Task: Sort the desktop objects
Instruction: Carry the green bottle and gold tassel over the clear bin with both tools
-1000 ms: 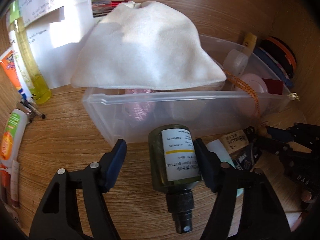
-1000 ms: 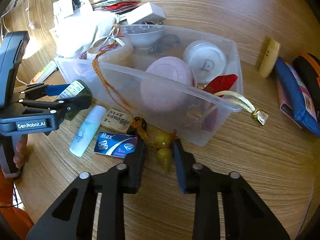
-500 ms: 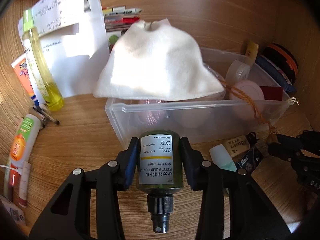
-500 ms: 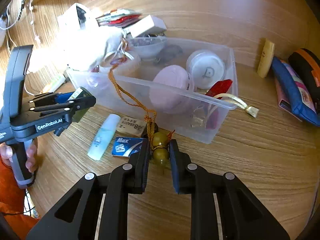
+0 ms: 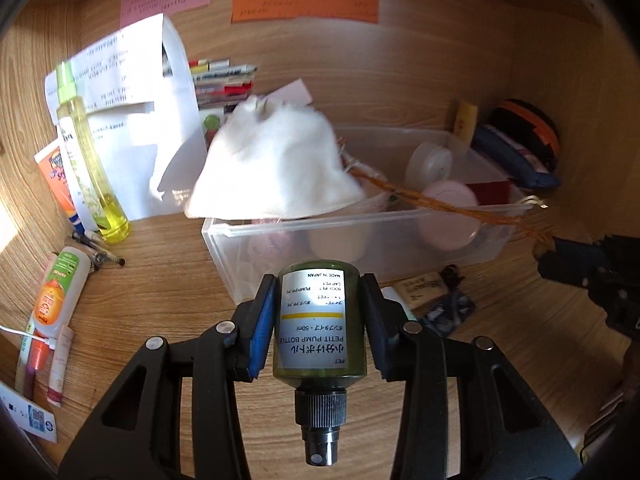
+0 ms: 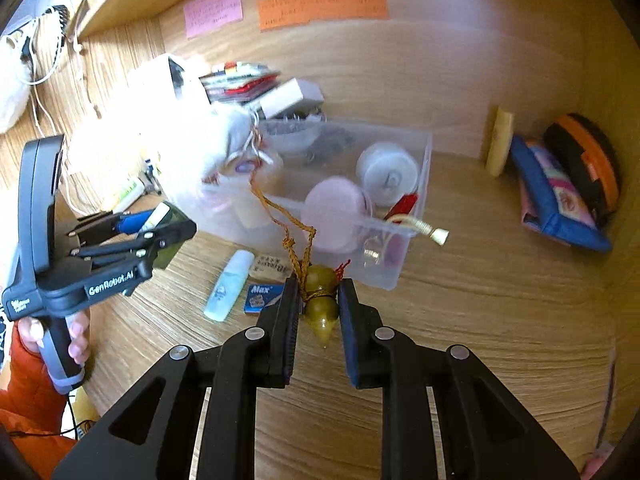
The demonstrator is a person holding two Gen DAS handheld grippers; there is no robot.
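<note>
My left gripper is shut on a small dark green pump bottle with a white label, held above the desk with its black nozzle pointing toward the camera. In the right wrist view that gripper shows at the left, a hand around its handle. My right gripper is shut on an olive gourd-shaped charm. Its orange braided cord runs up over the rim of a clear plastic box into the box. A white cloth pouch lies over the box's left end.
On the desk before the box lie a pale blue tube, an eraser and a blue razor-blade pack. A tall yellow bottle, tubes and pens stand at the left. Pouches lean at the right wall.
The left gripper closed on the green bottle and lifted it off the desk. The right gripper closed on the gourd charm and raised it, drawing the cord taut.
</note>
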